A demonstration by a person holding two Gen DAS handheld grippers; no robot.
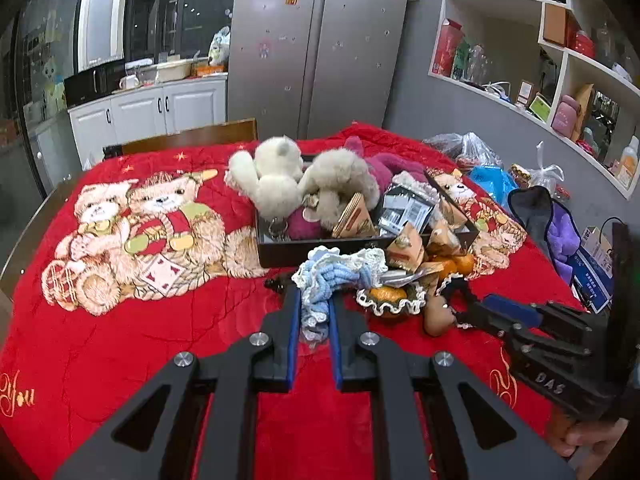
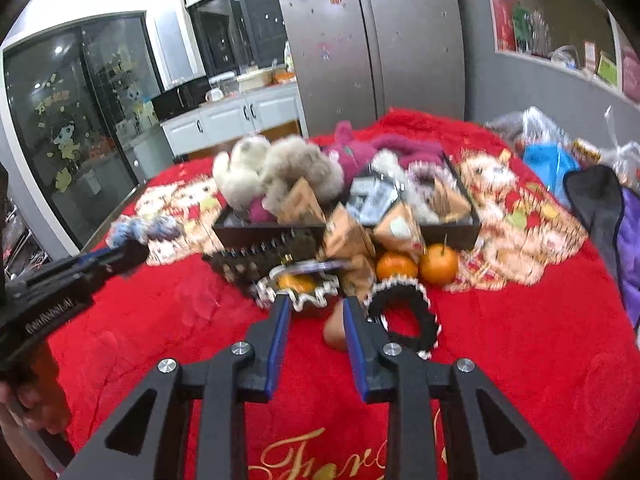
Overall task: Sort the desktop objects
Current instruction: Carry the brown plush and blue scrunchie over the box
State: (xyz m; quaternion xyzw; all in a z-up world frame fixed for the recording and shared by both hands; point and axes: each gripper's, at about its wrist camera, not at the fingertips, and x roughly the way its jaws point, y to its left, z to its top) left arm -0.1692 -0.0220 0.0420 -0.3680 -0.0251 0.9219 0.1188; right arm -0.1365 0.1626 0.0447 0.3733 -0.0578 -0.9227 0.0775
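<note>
Left tongs (image 1: 314, 300) pinch a blue-and-white crocheted scrunchie (image 1: 336, 276); both blue-padded fingers press on the yarn, which bunches out past the tips and hangs above the red blanket (image 1: 160, 340) covering the table. From the right wrist view the same tongs enter at far left with the blue yarn bundle at their tip.

Right tongs (image 2: 316, 304) stand partly spread, nothing pressed between the pads. Tips sit just in front of a dark frilled scrunchie (image 2: 300, 288) with an orange (image 2: 296, 282) lying in it. A brown rounded object (image 2: 336, 328) lies against the inner side of the right finger; contact uncertain, picture blurred. A black scrunchie with white trim (image 2: 404, 312) lies just right of the tongs.

Dark shallow tray (image 1: 296, 250) sits mid-table, holding a white plush bear (image 1: 276, 176), a beige plush (image 1: 340, 180), a magenta plush (image 1: 384, 168), brown triangular packets (image 1: 354, 218) and grey sachets (image 1: 408, 208). More brown packets spill over the tray's near edge onto the blanket. Two oranges (image 2: 416, 266) rest on the blanket just in front of the tray, near its right end. A metal spoon (image 1: 400, 278) lies just beside the held scrunchie. A hand (image 1: 592, 440) grips the right tool's handle at lower right in the left wrist view.
</note>
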